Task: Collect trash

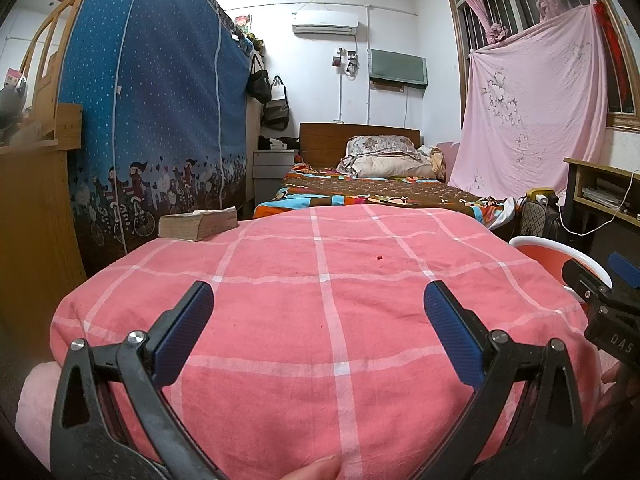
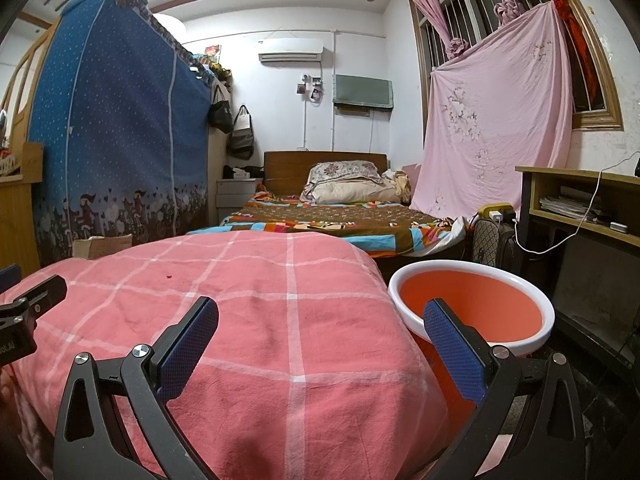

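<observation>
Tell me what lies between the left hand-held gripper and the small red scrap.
Only bare pink checked cloth lies between the left hand-held gripper and the small red scrap, in the left wrist view.

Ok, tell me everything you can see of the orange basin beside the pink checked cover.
The orange basin is round, orange inside with a thick white rolled rim, and looks like smooth plastic. It stands upright and open, with nothing visible inside it. It sits low at the right edge of the pink checked cover, close against it, in front of the dark desk. The right tool hangs open just above and before it, not touching it. Its base is hidden.
</observation>
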A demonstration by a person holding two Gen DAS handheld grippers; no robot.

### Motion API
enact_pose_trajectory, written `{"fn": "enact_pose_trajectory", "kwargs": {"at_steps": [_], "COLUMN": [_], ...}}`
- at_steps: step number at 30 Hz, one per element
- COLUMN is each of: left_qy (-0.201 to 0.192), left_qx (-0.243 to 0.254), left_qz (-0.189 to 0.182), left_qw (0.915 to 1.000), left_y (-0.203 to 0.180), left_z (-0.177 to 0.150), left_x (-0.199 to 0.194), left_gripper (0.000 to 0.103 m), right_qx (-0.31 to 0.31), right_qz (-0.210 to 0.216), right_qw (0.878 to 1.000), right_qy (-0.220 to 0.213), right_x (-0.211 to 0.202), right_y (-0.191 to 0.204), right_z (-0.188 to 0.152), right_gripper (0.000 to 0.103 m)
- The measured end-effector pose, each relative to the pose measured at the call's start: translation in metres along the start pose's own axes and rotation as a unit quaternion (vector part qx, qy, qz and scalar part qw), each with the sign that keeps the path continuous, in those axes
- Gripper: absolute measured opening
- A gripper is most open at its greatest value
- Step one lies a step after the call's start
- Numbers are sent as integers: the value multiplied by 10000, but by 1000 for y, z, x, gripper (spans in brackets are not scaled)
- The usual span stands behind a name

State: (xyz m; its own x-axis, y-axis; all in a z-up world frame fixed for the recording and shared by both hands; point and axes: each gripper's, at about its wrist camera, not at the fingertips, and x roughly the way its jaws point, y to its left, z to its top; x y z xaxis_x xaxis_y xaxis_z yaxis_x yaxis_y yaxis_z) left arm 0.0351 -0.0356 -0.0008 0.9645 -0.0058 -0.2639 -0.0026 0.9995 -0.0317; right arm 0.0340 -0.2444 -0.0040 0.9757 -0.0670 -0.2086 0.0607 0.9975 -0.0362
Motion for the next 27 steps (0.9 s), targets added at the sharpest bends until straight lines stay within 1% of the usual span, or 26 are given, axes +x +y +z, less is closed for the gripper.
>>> {"fn": "enact_pose_trajectory", "kwargs": {"at_steps": [27], "left_qy": [0], "left_qx": [-3], "left_qz": [-1], "left_qw": [10000], "left_y": [-1], "left_z": [0], "left_x": [0], "left_gripper": [91], "right_qx": [13], "right_qz": [0], "right_qw": [10000], "right_qy": [1], "right_x": [0], "right_y": [-2], "right_z": [1], "right_gripper": [103]}}
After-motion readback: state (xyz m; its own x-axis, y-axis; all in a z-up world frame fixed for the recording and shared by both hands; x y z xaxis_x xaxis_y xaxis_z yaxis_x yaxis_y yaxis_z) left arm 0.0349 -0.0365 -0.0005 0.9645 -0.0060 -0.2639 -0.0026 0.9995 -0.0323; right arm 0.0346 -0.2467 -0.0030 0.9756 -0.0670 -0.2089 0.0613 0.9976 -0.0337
